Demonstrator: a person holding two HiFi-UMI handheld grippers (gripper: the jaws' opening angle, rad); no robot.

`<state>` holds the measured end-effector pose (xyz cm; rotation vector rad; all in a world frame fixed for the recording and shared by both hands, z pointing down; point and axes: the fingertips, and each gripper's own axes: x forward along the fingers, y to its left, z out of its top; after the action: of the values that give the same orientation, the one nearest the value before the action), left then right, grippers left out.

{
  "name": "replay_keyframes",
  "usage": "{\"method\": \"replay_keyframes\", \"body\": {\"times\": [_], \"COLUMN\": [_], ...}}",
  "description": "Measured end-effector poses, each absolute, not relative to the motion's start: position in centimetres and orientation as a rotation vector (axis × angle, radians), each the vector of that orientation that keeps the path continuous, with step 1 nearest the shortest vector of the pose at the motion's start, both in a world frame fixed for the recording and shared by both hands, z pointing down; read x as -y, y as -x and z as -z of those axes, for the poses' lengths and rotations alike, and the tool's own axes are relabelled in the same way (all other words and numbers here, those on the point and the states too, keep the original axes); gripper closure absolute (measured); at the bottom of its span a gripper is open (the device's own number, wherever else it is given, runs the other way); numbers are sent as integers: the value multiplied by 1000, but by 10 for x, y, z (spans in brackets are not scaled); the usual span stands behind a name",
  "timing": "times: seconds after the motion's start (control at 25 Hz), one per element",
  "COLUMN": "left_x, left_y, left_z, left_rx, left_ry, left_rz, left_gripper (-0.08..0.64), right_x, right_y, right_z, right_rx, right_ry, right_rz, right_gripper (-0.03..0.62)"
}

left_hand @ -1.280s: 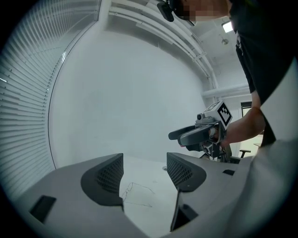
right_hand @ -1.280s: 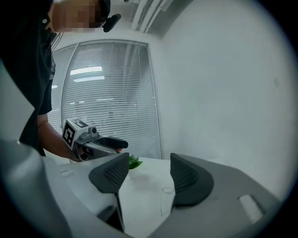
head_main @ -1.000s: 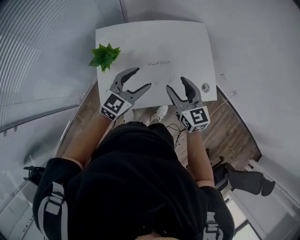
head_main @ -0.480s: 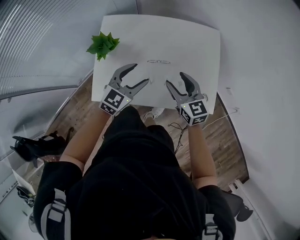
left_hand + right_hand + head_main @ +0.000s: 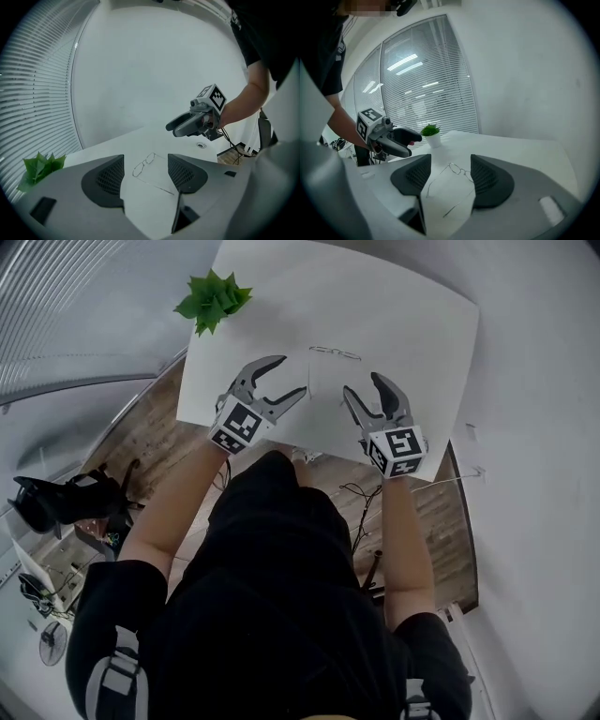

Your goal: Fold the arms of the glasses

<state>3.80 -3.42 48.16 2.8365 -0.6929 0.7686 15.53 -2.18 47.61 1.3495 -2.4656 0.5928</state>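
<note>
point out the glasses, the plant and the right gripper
glasses (image 5: 459, 170), right gripper view, the bridge between lenses
plant (image 5: 213, 299), head view, its green leaves
right gripper (image 5: 362, 383), head view, midway between its fingertips

Bare table (image 5: 403, 324) ahead of left gripper (image 5: 292, 375) and right gripper (image 5: 362, 383) up to glasses (image 5: 335, 352); plant (image 5: 213, 298) well outboard of left.

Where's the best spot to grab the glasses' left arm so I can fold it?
Probably the left arm near its free tip, left gripper coming from the near edge of the table. The glasses lie flat, both arms open and pointing toward you, so the tips sit closest.
</note>
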Motion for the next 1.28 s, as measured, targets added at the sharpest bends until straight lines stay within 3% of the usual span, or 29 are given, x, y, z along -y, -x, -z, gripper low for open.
{"method": "replay_keyframes", "body": {"times": [0.56, 1.28], "left_x": [30, 21], "left_y": [-43, -43], "left_z": [-561, -589], "left_rx": [486, 438], "left_ry": [-2891, -2859], "left_rz": [-966, -1015], "left_gripper": [276, 276], "right_x": [43, 18], "right_y": [-147, -121], "right_z": [-529, -550], "right_rx": [2422, 2372], "right_ry": [-1312, -1325], "right_rz": [-663, -733], "right_gripper": [324, 333]}}
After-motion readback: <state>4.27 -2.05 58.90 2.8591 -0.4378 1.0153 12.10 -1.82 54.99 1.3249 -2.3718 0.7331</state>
